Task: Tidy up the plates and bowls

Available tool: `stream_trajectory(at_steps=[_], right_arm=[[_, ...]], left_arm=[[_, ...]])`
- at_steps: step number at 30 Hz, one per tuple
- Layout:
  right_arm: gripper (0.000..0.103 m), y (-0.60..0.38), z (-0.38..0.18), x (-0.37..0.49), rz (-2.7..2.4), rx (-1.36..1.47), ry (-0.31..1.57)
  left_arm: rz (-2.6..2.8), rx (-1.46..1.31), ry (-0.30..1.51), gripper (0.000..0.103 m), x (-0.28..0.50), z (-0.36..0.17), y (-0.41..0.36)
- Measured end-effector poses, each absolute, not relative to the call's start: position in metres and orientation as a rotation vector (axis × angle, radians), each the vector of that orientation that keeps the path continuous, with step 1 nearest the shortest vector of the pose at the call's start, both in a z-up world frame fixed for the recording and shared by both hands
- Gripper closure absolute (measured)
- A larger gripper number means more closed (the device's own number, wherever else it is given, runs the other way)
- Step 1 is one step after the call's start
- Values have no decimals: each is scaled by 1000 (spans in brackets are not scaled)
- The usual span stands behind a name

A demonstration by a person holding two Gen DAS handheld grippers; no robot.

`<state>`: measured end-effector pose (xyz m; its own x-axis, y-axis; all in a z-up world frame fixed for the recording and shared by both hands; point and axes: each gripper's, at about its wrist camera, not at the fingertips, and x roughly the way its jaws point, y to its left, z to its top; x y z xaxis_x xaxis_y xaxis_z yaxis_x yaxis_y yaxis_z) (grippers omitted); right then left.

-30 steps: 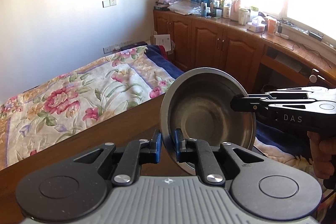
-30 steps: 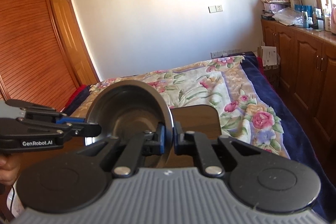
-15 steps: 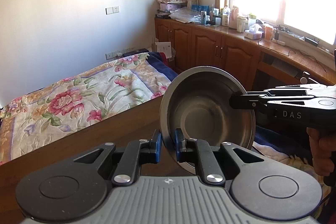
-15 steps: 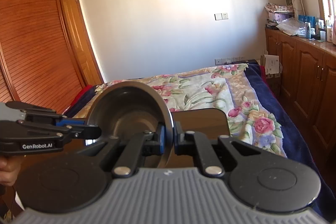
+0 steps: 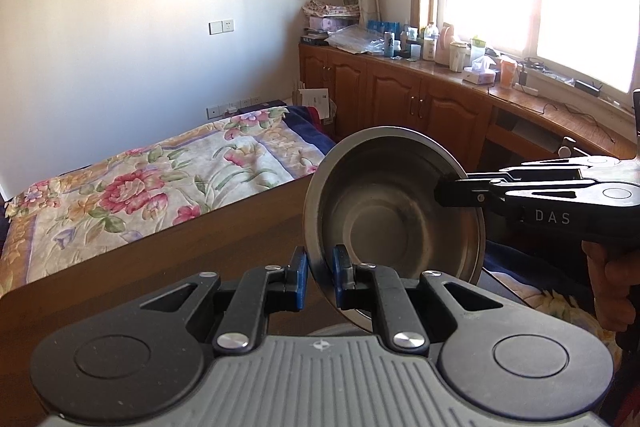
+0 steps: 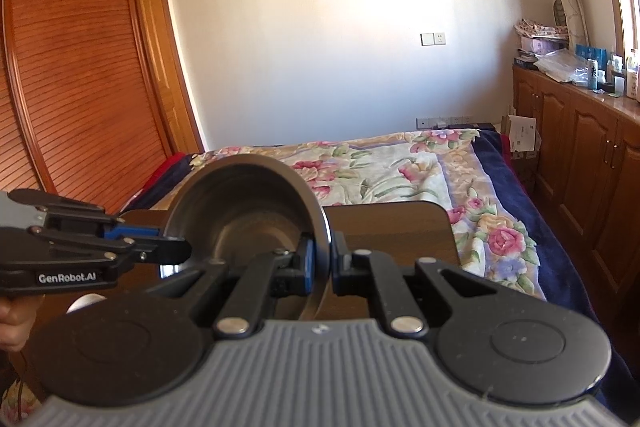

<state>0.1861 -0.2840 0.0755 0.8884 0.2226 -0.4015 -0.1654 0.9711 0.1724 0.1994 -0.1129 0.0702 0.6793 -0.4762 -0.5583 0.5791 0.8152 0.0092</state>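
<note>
A steel bowl (image 5: 394,223) is held in the air on its side, tilted over the wooden table (image 5: 168,279). My left gripper (image 5: 320,267) is shut on the bowl's lower rim. My right gripper (image 5: 444,193) comes in from the right and is clamped on the opposite rim. In the right wrist view the same bowl (image 6: 240,211) shows its hollow side. There my right gripper (image 6: 322,261) pinches the rim, and my left gripper (image 6: 180,253) grips the bowl's left edge. A hand holds each gripper handle at the frame edges.
The wooden table (image 6: 392,227) ends in a rounded corner beside a bed with a floral cover (image 5: 168,183). Wooden cabinets (image 5: 420,107) topped with bottles and boxes run under the window. A slatted wardrobe door (image 6: 80,87) stands on the left.
Both grippers and the bowl have risen and tipped up a little, so the bed and table sit lower in view. Both grips on the rim are unchanged.
</note>
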Motion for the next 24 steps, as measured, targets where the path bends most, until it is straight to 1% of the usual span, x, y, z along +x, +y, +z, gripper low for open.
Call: stream_trajectory(at_steps=[9, 24], right_arm=[[93, -261, 68, 175, 223, 111, 455], [92, -237, 35, 155, 269, 124, 516]], left_arm=[[-576, 165, 590, 88, 184, 55, -91], [-541, 113, 660, 88, 157, 14, -64]])
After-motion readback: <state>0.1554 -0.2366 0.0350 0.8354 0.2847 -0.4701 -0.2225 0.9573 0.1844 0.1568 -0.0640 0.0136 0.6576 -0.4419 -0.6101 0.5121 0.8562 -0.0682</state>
